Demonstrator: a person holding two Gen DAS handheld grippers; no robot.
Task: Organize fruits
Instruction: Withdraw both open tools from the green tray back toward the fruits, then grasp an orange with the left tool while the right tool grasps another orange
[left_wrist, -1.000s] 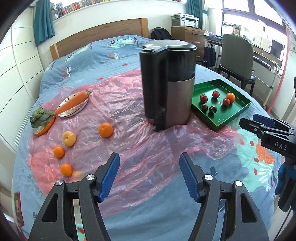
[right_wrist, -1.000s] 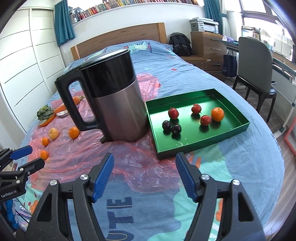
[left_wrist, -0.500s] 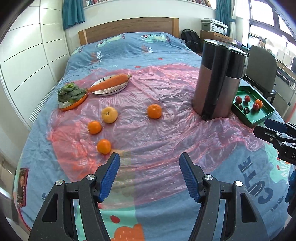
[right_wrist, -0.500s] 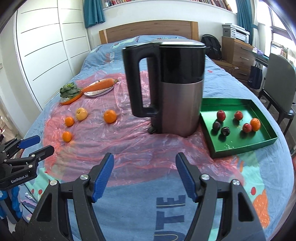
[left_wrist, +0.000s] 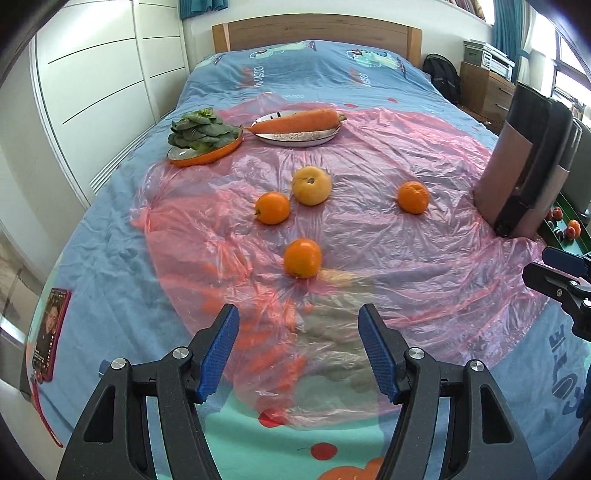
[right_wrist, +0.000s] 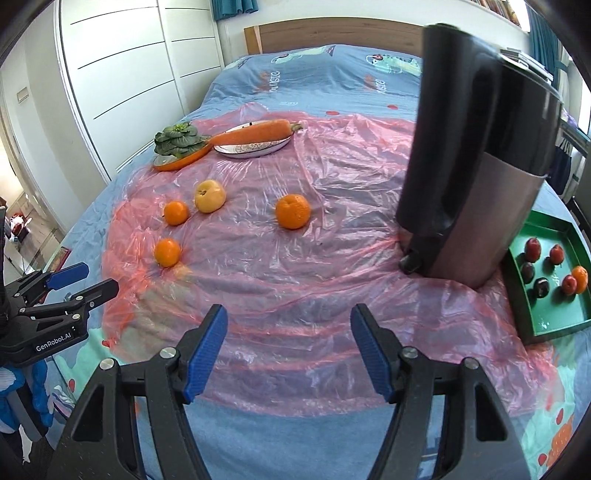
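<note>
Three oranges and a yellow apple lie on a pink plastic sheet spread over the bed. The nearest orange sits just ahead of my left gripper, which is open and empty. Another orange lies left of the apple, the third orange to the right. My right gripper is open and empty too, over the sheet's near part; the third orange is ahead of it. A green tray at the right holds several small red and dark fruits and one orange.
A tall black and steel kettle stands between the loose fruit and the tray. At the back, leafy greens fill an orange dish and a carrot lies on a white plate. A phone lies at the bed's left edge.
Both grippers have swung left and come lower. The kettle and tray slid to the right of both views, and the loose oranges and apple now lie ahead. Jaws unchanged.
</note>
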